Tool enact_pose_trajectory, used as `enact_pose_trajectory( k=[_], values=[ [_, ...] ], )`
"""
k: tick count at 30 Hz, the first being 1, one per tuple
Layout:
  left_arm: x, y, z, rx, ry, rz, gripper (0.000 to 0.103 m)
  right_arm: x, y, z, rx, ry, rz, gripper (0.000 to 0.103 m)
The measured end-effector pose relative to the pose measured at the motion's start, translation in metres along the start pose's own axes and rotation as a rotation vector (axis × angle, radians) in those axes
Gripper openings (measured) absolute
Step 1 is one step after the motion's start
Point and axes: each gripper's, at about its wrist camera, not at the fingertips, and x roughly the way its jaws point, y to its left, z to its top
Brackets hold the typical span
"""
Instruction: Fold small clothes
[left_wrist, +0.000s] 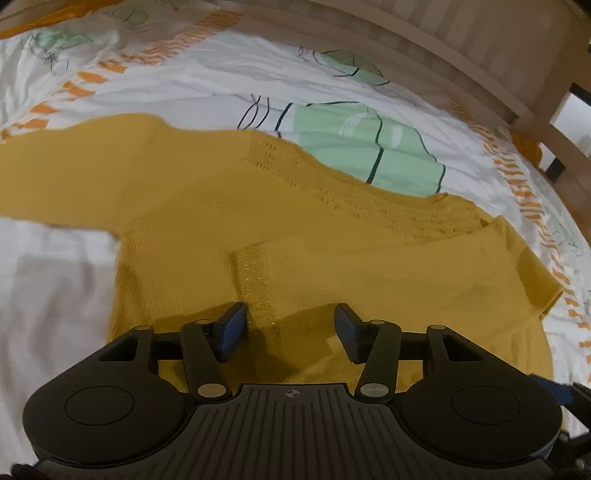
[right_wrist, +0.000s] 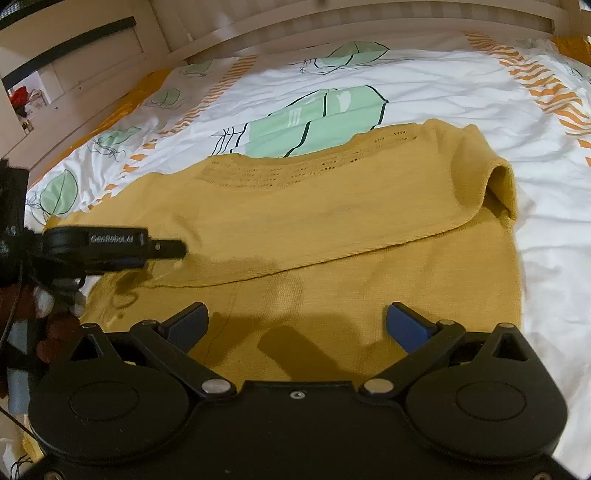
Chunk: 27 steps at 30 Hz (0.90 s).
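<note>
A mustard yellow knit sweater (left_wrist: 332, 236) lies flat on the bed. One sleeve is folded across its body, with the ribbed cuff (left_wrist: 258, 273) just ahead of my left gripper (left_wrist: 290, 325). The blue pads (left_wrist: 232, 328) of that gripper stand apart over the fabric and pinch nothing. In the right wrist view the sweater (right_wrist: 332, 221) fills the middle, and the fold edge runs slantwise across it. My right gripper (right_wrist: 297, 325) hovers over the lower hem, jaws wide, nothing between them. The left gripper (right_wrist: 173, 251) shows side-on at the sweater's left edge, a hand (right_wrist: 55, 325) behind it.
The bed has a white duvet (right_wrist: 443, 81) printed with green leaves and orange stripes. A wooden bed rail (left_wrist: 461, 62) runs along the far side. Light wooden furniture (right_wrist: 74, 66) stands beyond the bed's left corner. Plain white bedding (left_wrist: 55, 288) lies left of the sweater.
</note>
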Motion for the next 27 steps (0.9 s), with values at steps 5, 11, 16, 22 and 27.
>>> enact_pose_trajectory(
  k=[5, 11, 16, 22, 27],
  values=[
    [-0.017, -0.006, 0.019, 0.048, -0.089, 0.026, 0.007, -0.001, -0.002, 0.001, 0.011, -0.007, -0.007, 0.102],
    [-0.039, 0.01, 0.06, 0.076, -0.163, 0.098, 0.007, -0.002, -0.003, 0.001, 0.012, -0.011, -0.009, 0.102],
    [-0.025, 0.028, 0.07, 0.086, -0.096, 0.136, 0.008, 0.0, -0.003, 0.001, 0.008, -0.003, -0.016, 0.102],
    [0.001, 0.032, 0.049, 0.152, 0.016, 0.209, 0.012, 0.0, -0.007, 0.002, 0.019, 0.006, -0.019, 0.102],
    [-0.008, 0.042, 0.035, 0.146, 0.041, 0.228, 0.02, 0.001, -0.014, 0.0, 0.05, 0.011, -0.014, 0.102]
  ],
)
